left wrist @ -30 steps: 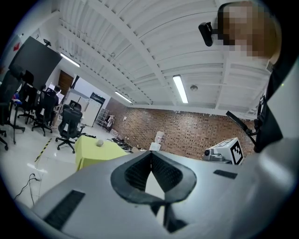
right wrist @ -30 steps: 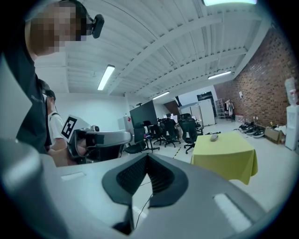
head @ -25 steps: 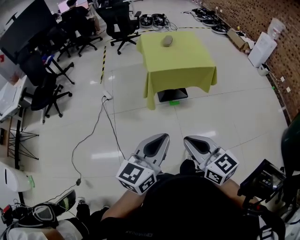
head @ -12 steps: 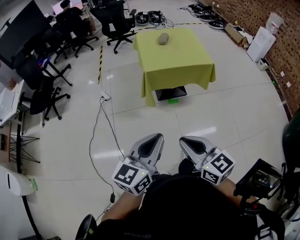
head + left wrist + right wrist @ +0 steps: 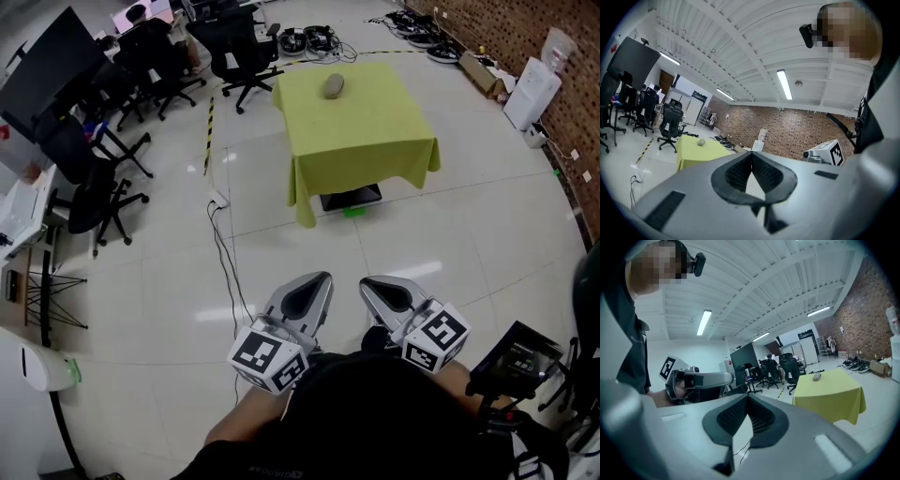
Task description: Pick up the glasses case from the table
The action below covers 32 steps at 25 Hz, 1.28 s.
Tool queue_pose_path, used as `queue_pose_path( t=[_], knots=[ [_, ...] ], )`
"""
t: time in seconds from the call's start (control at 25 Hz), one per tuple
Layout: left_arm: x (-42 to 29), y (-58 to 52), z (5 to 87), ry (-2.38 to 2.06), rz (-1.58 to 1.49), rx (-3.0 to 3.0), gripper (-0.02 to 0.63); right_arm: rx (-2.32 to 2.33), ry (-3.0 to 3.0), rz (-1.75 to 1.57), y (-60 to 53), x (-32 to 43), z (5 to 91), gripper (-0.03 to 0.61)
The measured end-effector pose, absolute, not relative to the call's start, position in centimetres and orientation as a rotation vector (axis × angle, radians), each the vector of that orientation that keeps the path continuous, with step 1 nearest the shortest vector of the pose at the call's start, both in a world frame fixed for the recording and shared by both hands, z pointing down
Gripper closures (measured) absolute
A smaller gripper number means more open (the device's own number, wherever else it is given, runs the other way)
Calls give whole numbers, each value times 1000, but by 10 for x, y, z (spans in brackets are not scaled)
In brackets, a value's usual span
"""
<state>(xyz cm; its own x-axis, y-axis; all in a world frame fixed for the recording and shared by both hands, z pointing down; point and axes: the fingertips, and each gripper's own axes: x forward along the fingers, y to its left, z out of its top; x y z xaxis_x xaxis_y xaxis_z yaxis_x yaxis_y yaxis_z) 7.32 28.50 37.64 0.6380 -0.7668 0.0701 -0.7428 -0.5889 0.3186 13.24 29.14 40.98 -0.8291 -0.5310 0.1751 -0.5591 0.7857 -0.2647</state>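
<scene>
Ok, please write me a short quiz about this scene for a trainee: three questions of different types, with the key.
1. True or false: the case lies on the table.
2. The left gripper is: A) open; B) shut and empty; C) shut on the case.
3. What colour is the cloth over the table?
Key: 1 true; 2 B; 3 yellow-green.
</scene>
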Motion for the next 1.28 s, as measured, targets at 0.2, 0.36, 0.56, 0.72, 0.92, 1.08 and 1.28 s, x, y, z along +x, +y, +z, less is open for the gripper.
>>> queue_pose_path(
  t=[0.2, 0.36, 0.56, 0.72, 0.92, 1.08, 1.28],
  knots=[
    [79, 273, 373, -1209, -81, 2560, 606, 906, -2903, 453, 277, 142, 401, 577],
    [91, 251, 371, -1225, -71, 2564, 606, 925, -2913, 442, 253, 161, 398, 577],
    [131, 206, 366, -1236, -67, 2574, 606, 918, -2927, 451, 208, 199, 394, 577],
    [150, 184, 366, -1247, -49, 2565, 606, 896, -2949, 459, 185, 216, 392, 577],
    [169, 157, 368, -1282, -36, 2550, 607, 875, -2970, 456, 156, 236, 392, 577],
    [189, 132, 367, -1293, -37, 2554, 606, 859, -2978, 451, 133, 254, 391, 577],
    [215, 111, 367, -1318, -48, 2555, 606, 856, -2987, 459, 111, 282, 395, 577]
  ],
)
